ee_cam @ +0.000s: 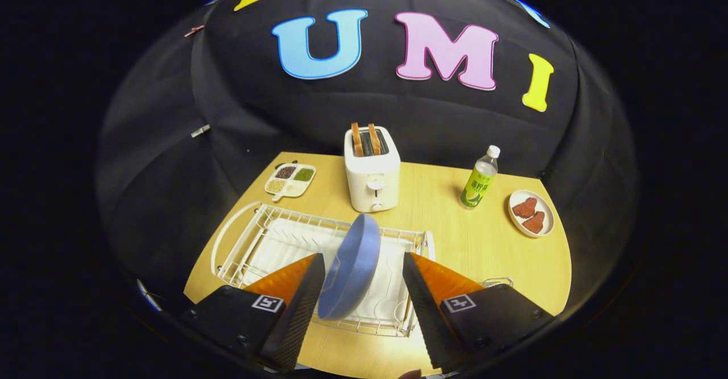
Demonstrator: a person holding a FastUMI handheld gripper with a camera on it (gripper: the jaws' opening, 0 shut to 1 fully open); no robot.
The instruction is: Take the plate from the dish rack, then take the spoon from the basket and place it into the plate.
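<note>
A blue plate (351, 268) stands on edge, tilted a little, in the white wire dish rack (267, 242) on the wooden table. My gripper (363, 256) is open above the rack with the plate between its fingers. The left finger (296, 305) sits right beside the plate's back, touching or nearly so. The right finger (432, 305) is clearly apart from the plate's face. A bit of wire rim (498, 281), perhaps the basket, pokes out behind the right finger; its contents are hidden.
Beyond the rack stands a white toaster (372, 177) with two bread slices in it. A divided dish of grains (290, 181) lies far left of the toaster. A green-labelled bottle (479, 184) and a small plate of red pieces (532, 214) sit far right.
</note>
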